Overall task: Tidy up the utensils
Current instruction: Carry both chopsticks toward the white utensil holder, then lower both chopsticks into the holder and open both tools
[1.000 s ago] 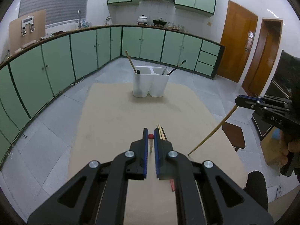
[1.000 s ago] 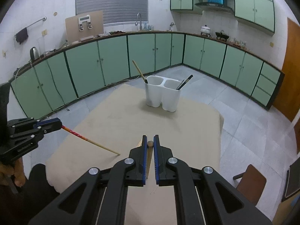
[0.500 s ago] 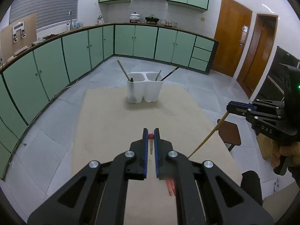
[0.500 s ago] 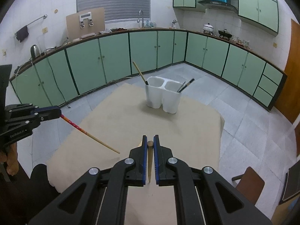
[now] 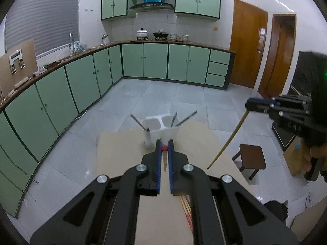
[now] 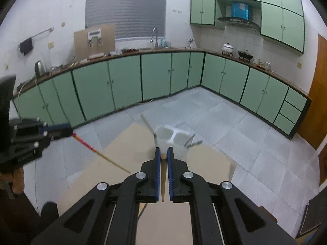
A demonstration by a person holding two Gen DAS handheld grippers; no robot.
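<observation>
My left gripper (image 5: 164, 143) is shut on a red-topped chopstick (image 5: 164, 148) that hangs down between its pads. The right wrist view shows that same chopstick (image 6: 98, 153) slanting down from the left gripper (image 6: 69, 131) above the table's left side. My right gripper (image 6: 162, 154) is shut on a plain wooden chopstick (image 6: 163, 180). That chopstick (image 5: 229, 140) hangs from the right gripper (image 5: 247, 105) over the table's right edge in the left wrist view. A white two-compartment holder (image 5: 155, 127) (image 6: 171, 136) stands at the table's far end with a few utensils in it, ahead of and below both grippers.
The beige table (image 5: 122, 153) (image 6: 204, 159) lies below. More chopsticks (image 5: 187, 210) lie on it under the left gripper. A brown stool (image 5: 252, 157) stands right of the table. A hand (image 5: 315, 153) holds the right tool. Green cabinets line the walls.
Both grippers have risen with their chopsticks still held. The holder and table now sit lower and smaller in both views, and more of the upper kitchen shows.
</observation>
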